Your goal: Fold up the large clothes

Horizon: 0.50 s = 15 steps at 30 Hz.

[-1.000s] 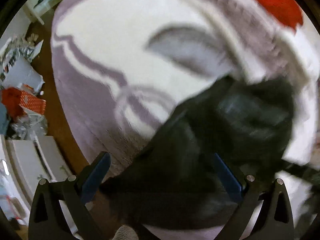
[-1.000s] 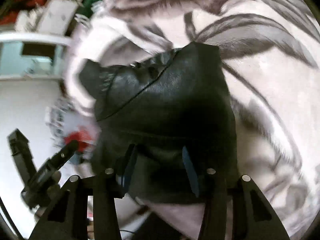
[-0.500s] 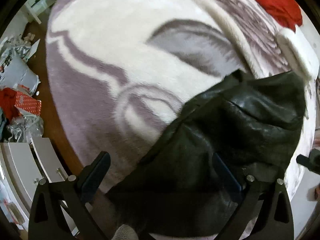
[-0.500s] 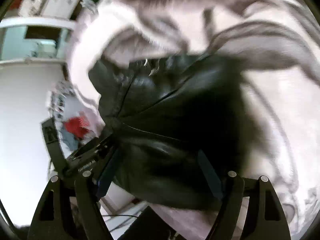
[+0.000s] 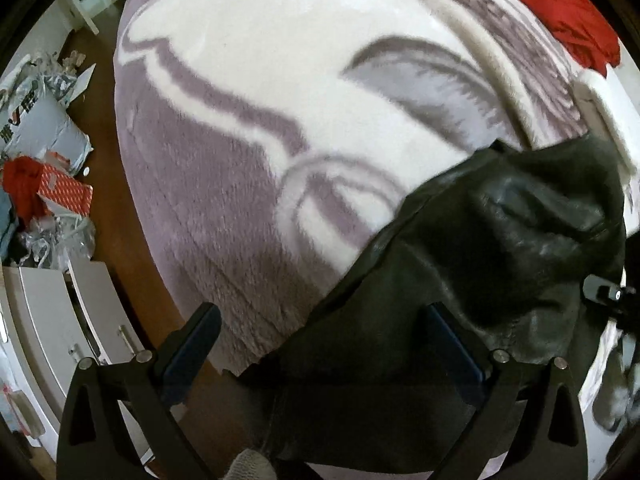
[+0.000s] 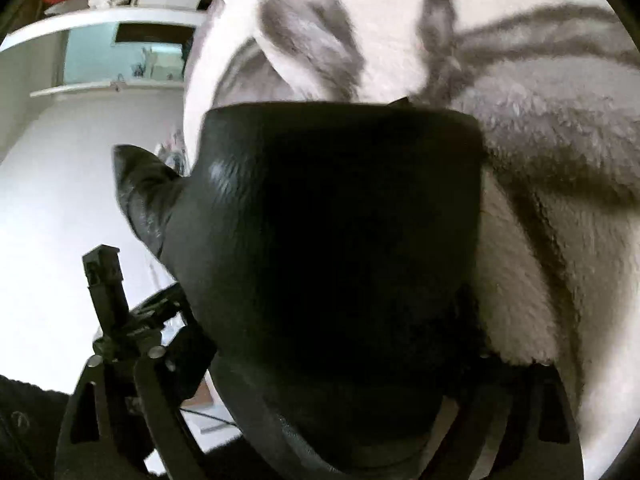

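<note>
Oddly, no writing reads clearly; both grippers' fingers spread wide around black leather jacket point(image 5: 500, 264).

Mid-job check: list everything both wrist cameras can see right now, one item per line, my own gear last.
leather jacket: one, black, bunched at the near edge of the bed, filling most of the right wrist view
blanket: one, white with mauve-grey pattern, spread over the bed
red cloth: one, red, far right corner of the bed
floor clutter: several bags and boxes, grey, white and red, on the brown floor left of the bed
drawer unit: one, white, lower left
left gripper: black, blue pads, open, jacket between the fingers
right gripper: black, mostly hidden behind the jacket
</note>
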Tool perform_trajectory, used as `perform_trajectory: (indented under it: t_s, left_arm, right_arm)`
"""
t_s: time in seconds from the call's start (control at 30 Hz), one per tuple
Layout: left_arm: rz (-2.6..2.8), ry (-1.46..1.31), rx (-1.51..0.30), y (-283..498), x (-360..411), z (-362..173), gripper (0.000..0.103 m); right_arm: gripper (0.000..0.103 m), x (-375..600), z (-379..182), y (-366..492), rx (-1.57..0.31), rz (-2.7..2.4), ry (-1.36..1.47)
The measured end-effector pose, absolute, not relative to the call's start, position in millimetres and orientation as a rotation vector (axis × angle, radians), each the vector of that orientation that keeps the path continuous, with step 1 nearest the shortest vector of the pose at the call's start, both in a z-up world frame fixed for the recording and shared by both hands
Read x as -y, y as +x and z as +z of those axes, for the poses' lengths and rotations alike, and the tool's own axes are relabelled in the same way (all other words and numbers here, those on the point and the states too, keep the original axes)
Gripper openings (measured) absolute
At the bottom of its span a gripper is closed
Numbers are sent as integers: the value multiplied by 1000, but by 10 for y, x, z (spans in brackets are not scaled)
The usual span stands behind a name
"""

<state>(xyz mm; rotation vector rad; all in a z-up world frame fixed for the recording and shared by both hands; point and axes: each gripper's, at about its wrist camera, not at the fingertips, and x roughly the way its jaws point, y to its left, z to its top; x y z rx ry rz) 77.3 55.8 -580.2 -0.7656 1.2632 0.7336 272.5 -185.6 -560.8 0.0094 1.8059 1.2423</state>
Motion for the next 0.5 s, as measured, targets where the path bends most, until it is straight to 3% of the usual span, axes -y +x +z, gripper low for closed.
perform_trajectory:
  t_s: [0.1, 0.2, 0.33, 0.43, 0.5]
  left_arm:
    - [738, -750, -1221, 858, -579, -5582, 103]
    - [740, -706, -1167, 945, -582, -5278, 103]
    - [723, -652, -1137, 1059, -523, -5120, 103]
    - [677, -682, -1170, 1183, -364, -5255, 103]
    - [645, -707, -1178, 1283, -229, -5314, 103]
  right_arm:
    - [58, 2056, -5462, 2750, -1767, 1188, 192]
    - [50, 2361, -5341, 2782, -1740, 1099, 496]
    - [50, 2868, -5198, 2793, -1612, 979, 781]
    - [71, 3368, -5342, 2856, -1625, 772, 799]
    - [76, 3497, -5489, 2886, -1734, 630, 685]
